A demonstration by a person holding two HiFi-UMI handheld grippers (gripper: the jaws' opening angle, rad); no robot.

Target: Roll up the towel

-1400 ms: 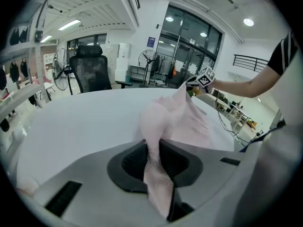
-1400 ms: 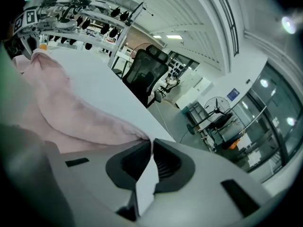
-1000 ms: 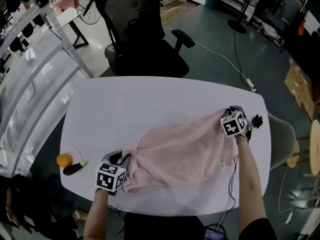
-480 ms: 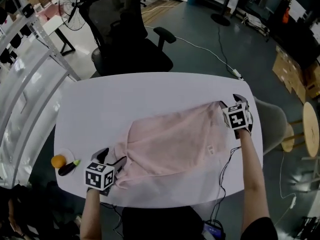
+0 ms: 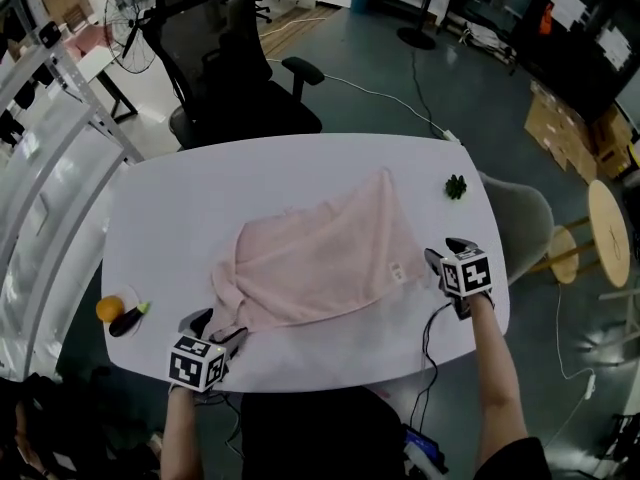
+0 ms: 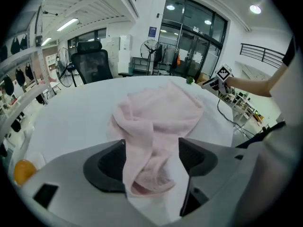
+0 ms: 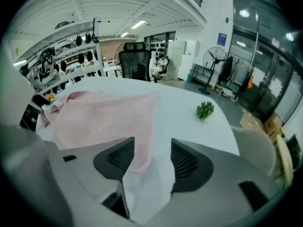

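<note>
The left hand-held gripper (image 6: 151, 167) is spread wide, its jaws having just been opening. A bunched, folded-over end of the pale pink terry towel (image 5: 320, 263) lies loose between the pads, which do not squeeze it. The gripper sits at the near left edge of the white oval bench (image 5: 280, 173) and points down at a slant.

The right hand-held gripper (image 7: 152, 161) is also spread, less widely. Its jaws have just been opening and then drew in a little. The towel's near right corner lies flat on the bench between them, close to the left pad, not pinched.

The towel is spread across the middle of the bench. It is rumpled and gathered at its left end and smoother toward the right, and its far corner reaches toward the back edge.

At the bench's left edge a round orange fruit (image 5: 106, 309) and a dark purple aubergine-shaped item (image 5: 128, 319) lie touching, on what looks like a small white plate, though its outline is faint. A small green leafy sprig (image 5: 456, 185) sits alone near the far right edge, well apart from the towel.

A black mesh office chair (image 5: 225, 68) stands behind the bench, and a pale grey shell chair (image 5: 522, 218) is at its right end.
</note>
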